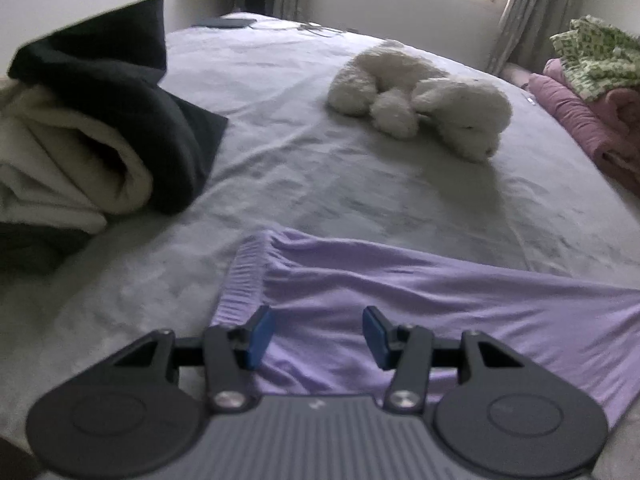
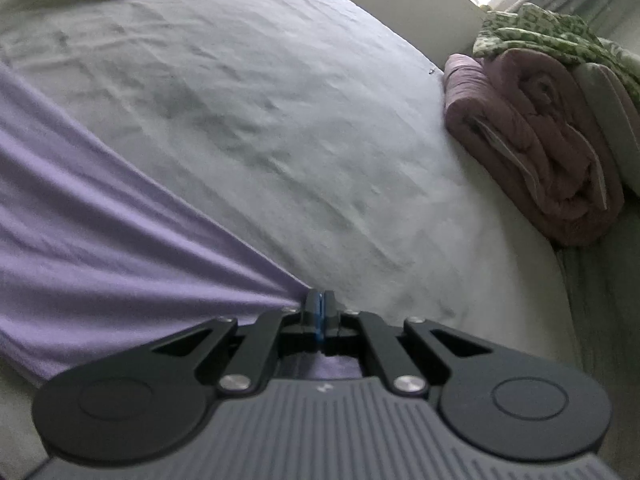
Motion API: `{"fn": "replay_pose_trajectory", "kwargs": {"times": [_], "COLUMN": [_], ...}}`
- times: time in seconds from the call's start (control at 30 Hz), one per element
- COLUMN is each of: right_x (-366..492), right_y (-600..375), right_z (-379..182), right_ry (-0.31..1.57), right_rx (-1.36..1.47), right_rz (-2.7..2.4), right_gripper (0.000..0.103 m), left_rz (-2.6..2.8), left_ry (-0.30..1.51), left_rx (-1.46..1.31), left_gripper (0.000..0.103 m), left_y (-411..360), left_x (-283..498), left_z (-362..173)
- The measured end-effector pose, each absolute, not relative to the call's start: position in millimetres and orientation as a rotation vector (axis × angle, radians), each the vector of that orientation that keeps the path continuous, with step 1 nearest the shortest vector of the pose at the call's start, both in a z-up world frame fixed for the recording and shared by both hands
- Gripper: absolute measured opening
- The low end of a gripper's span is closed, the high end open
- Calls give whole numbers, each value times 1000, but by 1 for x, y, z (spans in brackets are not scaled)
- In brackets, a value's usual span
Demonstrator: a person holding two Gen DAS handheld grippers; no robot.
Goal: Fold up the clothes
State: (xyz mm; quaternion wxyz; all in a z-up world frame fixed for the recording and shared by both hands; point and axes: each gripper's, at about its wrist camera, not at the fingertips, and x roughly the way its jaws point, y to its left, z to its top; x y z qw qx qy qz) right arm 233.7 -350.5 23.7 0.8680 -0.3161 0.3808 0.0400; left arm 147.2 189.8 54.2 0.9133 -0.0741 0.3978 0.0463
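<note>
Ribbed grey left gripper (image 1: 318, 334) above smooth lilac garment (image 1: 400, 300), elastic-gathered waistband (image 1: 246, 276).

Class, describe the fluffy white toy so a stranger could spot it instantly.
Start at the big bed with the pale grey sheet. Out in its open middle lies a fluffy white plush dog. Unlike the folded clothes along the edges, it is shaggy, lumpy and alone.

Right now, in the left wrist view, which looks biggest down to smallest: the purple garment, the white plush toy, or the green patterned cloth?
1. purple garment, though it lies nearest the camera, which inflates it.
2. white plush toy.
3. green patterned cloth, partly cut off at the frame's edge, so its true size is unsure.
</note>
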Motion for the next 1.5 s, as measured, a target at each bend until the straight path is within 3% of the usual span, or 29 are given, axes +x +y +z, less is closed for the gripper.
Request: {"fn": "replay_pose_trajectory", "kwargs": {"times": [0.27, 0.33, 0.4, 0.6, 0.83, 1.07, 1.4, 1.43, 1.5], "right_x": [220, 211, 198, 166, 162, 152, 155, 158, 163], "right_y": [-337, -339, -341, -343, -371, -438, -491, -494, -480], "right_z": [26, 36, 49, 62, 38, 45, 47, 43, 33], "right_ry": [764, 742, 719, 738, 834, 862, 799, 806, 850], "right_rx": [-681, -635, -585, -453, -310, -168, 382, 445, 396], "right_rz": [24, 14, 7, 81, 51, -141, -195, -203, -224], "right_gripper": [4, 32, 46, 46, 48, 52, 52, 51, 31], "left_rz": [150, 169, 184, 142, 132, 170, 54, 38, 27], "left_ry": [744, 737, 736, 778, 822, 744, 723, 726, 741], "left_rx": [-211, -244, -270, -281, -170, -172, -132, -129, -103], "left_gripper": [54, 54, 54, 54, 52, 53, 53, 53, 53], "left_y": [215, 225, 232, 223, 205, 211, 179, 175, 166], "left_x": [140, 139, 138, 145, 155, 149, 146, 145, 146], "left_z": [70, 72, 72, 58, 42, 60, 66, 65, 62]}}
